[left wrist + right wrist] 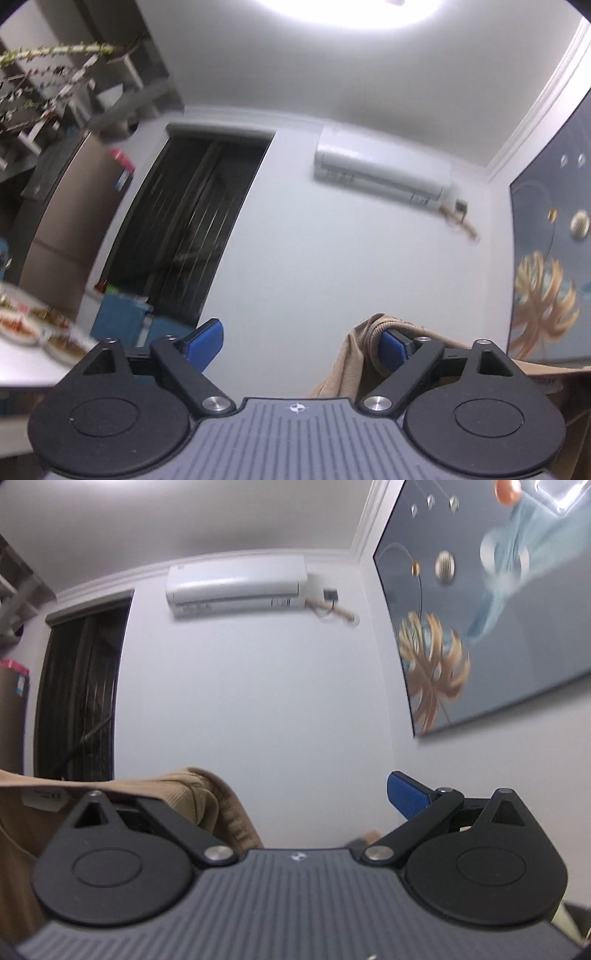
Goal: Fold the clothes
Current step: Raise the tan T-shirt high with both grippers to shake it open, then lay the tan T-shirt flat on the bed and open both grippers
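Note:
Both grippers point up toward the wall and ceiling. A tan garment with a ribbed hem [360,354] hangs over the right finger of my left gripper [299,345], whose blue fingers [207,341] stand wide apart. In the right wrist view the same tan garment [207,794] drapes over the left finger of my right gripper [295,797], hiding that finger; a white label [44,795] shows on the cloth. The right blue finger [406,794] is bare. Both grippers are open, with the cloth hooked on one finger each.
A white table [22,365] with plates of food [22,325] is at the far left. A dark doorway [184,229], a brown fridge [62,221], a wall air conditioner [236,585] and a large wall picture [498,627] are ahead.

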A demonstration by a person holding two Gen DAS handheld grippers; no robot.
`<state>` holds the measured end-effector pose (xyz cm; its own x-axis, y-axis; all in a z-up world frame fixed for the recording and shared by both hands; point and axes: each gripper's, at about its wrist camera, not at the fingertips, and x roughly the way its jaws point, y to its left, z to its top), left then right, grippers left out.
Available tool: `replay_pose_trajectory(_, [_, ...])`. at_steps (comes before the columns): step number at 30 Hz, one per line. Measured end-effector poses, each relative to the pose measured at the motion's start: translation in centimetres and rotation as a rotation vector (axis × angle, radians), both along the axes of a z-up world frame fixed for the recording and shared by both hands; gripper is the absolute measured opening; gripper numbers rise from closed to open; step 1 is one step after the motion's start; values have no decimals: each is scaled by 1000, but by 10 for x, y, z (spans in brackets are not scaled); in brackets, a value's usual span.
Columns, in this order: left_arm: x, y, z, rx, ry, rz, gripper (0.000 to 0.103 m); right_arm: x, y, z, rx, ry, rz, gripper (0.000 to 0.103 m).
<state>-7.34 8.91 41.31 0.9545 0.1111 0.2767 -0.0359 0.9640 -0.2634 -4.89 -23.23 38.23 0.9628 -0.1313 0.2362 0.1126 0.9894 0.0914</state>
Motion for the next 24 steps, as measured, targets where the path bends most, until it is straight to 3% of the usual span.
replay_pose_trajectory(3, [7, -9, 33, 21, -2, -14, 90, 2, -3, 38, -24, -29, -34, 103])
replay_pose_trajectory(5, [24, -16, 40, 30, 32, -36, 92, 18, -8, 50, -39, -6, -42, 103])
replay_pose_trajectory(9, [115, -17, 5, 39, 173, -74, 93, 84, -12, 17, -71, 128, -41, 103])
replay_pose_trajectory(13, [217, -11, -81, 74, 301, -99, 94, 171, -14, -58, -85, 308, -28, 103])
replay_pose_trajectory(17, [344, -1, -187, 54, 454, -100, 94, 281, -12, -149, -76, 478, -11, 103])
replay_pose_trajectory(24, [561, 9, -363, 51, 599, 2, 94, 499, 6, -329, -50, 625, -35, 103])
